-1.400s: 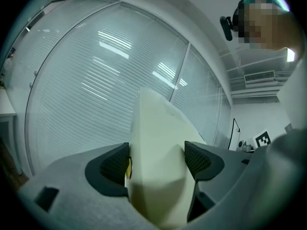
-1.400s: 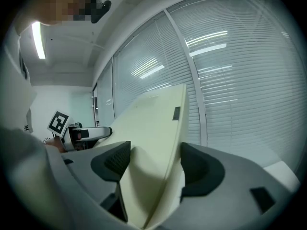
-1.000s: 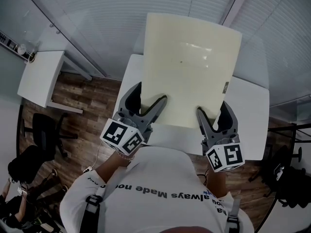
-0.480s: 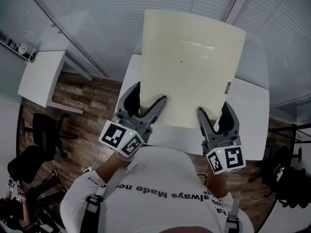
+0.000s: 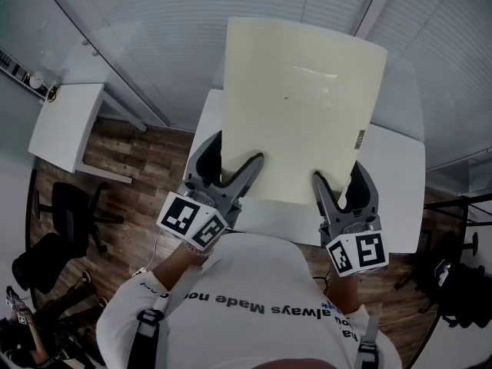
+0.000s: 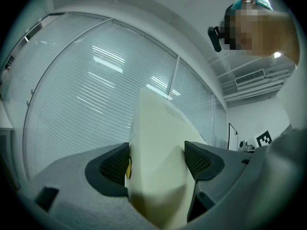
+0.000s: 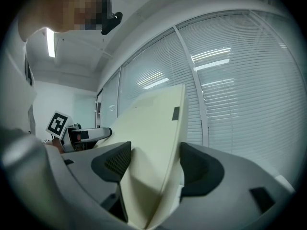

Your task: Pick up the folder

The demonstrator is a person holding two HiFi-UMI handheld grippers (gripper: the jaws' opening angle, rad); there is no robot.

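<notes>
A pale cream folder [image 5: 300, 106] is held up off the white table [image 5: 396, 183], tilted toward the window blinds. My left gripper [image 5: 234, 164] is shut on the folder's near left corner. My right gripper [image 5: 338, 177] is shut on its near right corner. In the left gripper view the folder [image 6: 158, 162] fills the gap between both grey jaws. The right gripper view shows the folder [image 7: 153, 143] pinched between the jaws, with its edge bent and a small dark tab near its top.
A second white table [image 5: 65, 125] stands at the left, with black office chairs [image 5: 69, 210] on the wooden floor. Glass walls with blinds [image 5: 192, 21] rise close behind the table. More chairs [image 5: 461, 275] sit at the right.
The folder has risen slightly and tipped a little more upright between the earlier frames and now. Both grippers keep their hold on it.
</notes>
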